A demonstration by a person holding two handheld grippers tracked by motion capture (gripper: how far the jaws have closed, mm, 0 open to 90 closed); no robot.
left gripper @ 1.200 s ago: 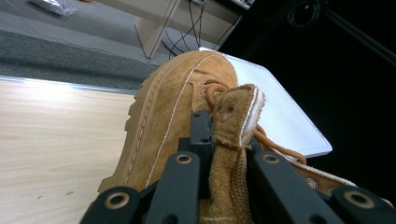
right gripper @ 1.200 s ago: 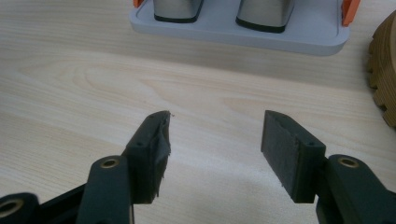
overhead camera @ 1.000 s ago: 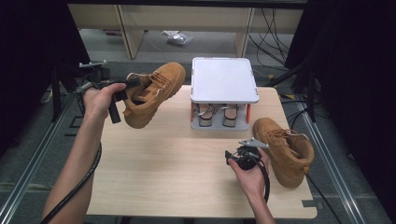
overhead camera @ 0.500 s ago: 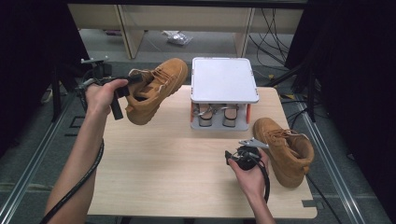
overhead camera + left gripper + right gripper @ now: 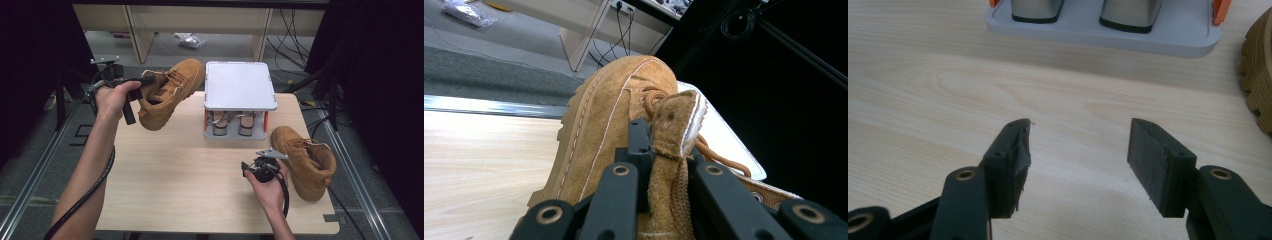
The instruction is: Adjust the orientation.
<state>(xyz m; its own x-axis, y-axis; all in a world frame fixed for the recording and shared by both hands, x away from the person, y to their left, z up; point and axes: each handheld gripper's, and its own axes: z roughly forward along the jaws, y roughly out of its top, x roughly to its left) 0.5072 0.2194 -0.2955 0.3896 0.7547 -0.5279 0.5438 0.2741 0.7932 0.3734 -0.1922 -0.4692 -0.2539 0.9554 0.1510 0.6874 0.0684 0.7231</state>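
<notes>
Pale wooden table (image 5: 200, 190) under me. My left gripper (image 5: 659, 165) pinches the tan suede boot (image 5: 167, 95) by its soft, floppy tongue, aloft at ten o'clock; the stiff heel collar would grip better. My right gripper (image 5: 1078, 150) hovers, jaws wide, empty. Since earlier, the boot has risen slightly.

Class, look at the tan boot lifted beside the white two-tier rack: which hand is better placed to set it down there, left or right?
Left. The left tool already grips that boot by its collar beside the rack; the right tool rests open and empty over the table.
</notes>
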